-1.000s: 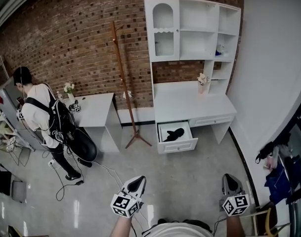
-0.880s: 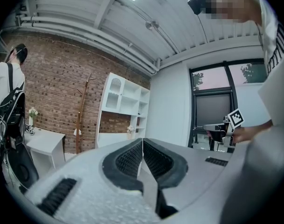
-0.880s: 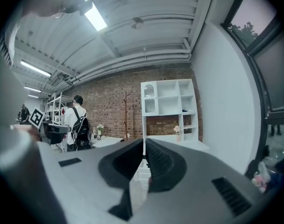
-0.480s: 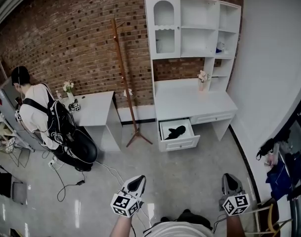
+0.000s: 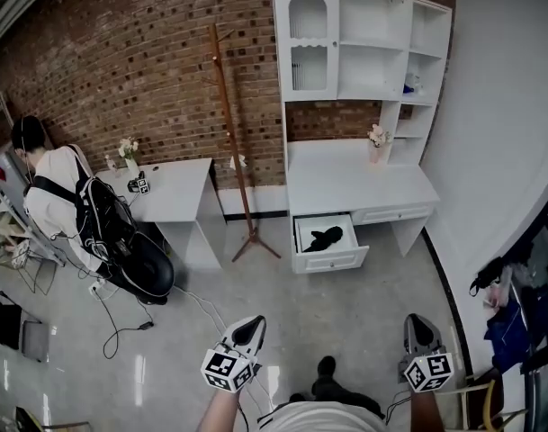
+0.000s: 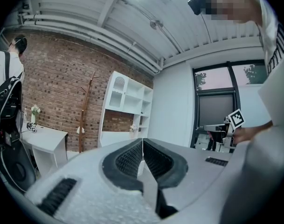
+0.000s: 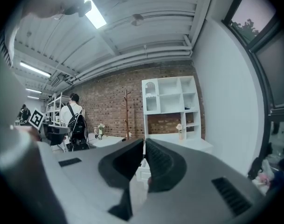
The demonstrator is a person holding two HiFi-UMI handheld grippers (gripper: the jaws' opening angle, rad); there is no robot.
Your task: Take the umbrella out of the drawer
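A rough red-brown brick wall [image 5: 139,70] backs the room, and a pale grey polished floor [image 5: 363,304] shows soft reflections. Against the wall stands a white desk with a boxy shelf unit on top [image 5: 359,183], smooth and matt, with one arched door at the upper left. Beneath the desk top a white rectangular drawer [image 5: 330,259] is pulled out, its front panel facing the room. Inside lies the black folded umbrella [image 5: 326,238], a soft, crumpled dark shape against the white drawer bottom.

Left of the desk stands a slim brown wooden coat stand with splayed feet [image 5: 235,151]. Further left is a small white table [image 5: 179,187], and beside it a person in a white top with a black backpack [image 5: 53,201].

The left hand-held gripper [image 5: 249,326] is grey plastic with a black-and-white marker cube. In the left gripper view its black ribbed pads [image 6: 132,157] are pressed together with nothing between them. The right hand-held gripper [image 5: 419,324] is of the same make, and in the right gripper view its jaws are likewise clenched and empty.

Both grippers hover low at the near edge of the head view, over the floor. The umbrella lies well apart from them, across an open stretch of floor, further from the person than either gripper and roughly between the two in line.
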